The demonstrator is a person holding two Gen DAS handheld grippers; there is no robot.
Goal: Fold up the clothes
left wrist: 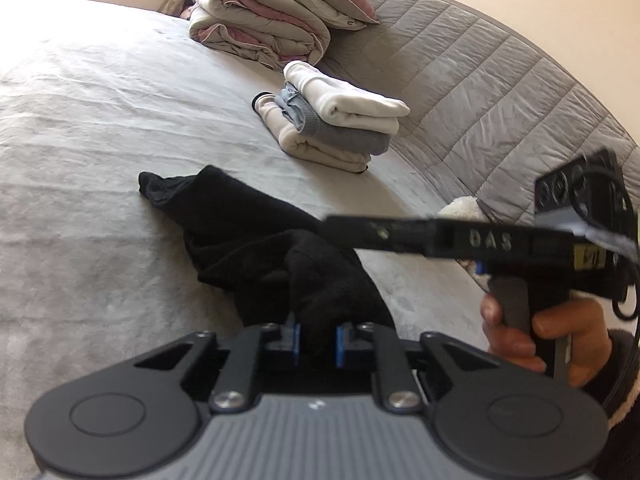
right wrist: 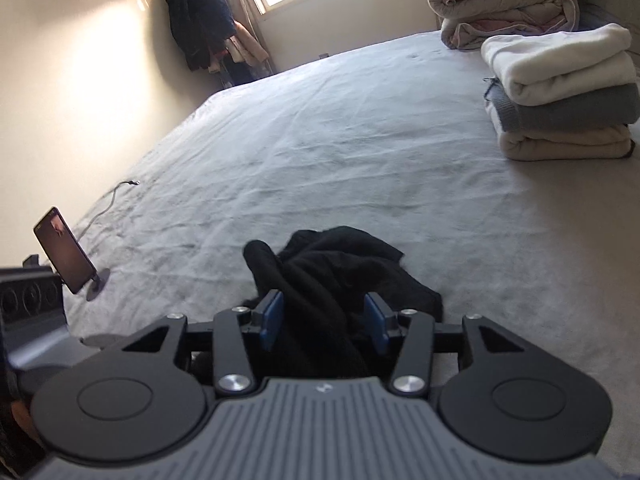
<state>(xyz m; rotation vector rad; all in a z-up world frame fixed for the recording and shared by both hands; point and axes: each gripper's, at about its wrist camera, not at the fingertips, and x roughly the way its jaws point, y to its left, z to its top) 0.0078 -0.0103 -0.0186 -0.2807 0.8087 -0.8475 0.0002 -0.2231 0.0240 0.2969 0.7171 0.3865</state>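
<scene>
One garment is left to fold: the black garment (left wrist: 256,240), crumpled in a heap on the bed (left wrist: 88,128) near its near edge. My left tool (left wrist: 316,340) is narrowed onto a bunch of its cloth. My right tool (right wrist: 323,320) stands wider, its pads either side of a hanging fold; I cannot tell if it grips. Farther off, toward the head of the bed, three folded pieces sit done in a neat stack (left wrist: 340,120), with a rolled duvet (left wrist: 260,20) beyond. I'd judge the job mostly finished.

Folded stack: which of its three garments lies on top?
The white garment lies on top; the grey one is in the middle, the beige one at the bottom.
</scene>
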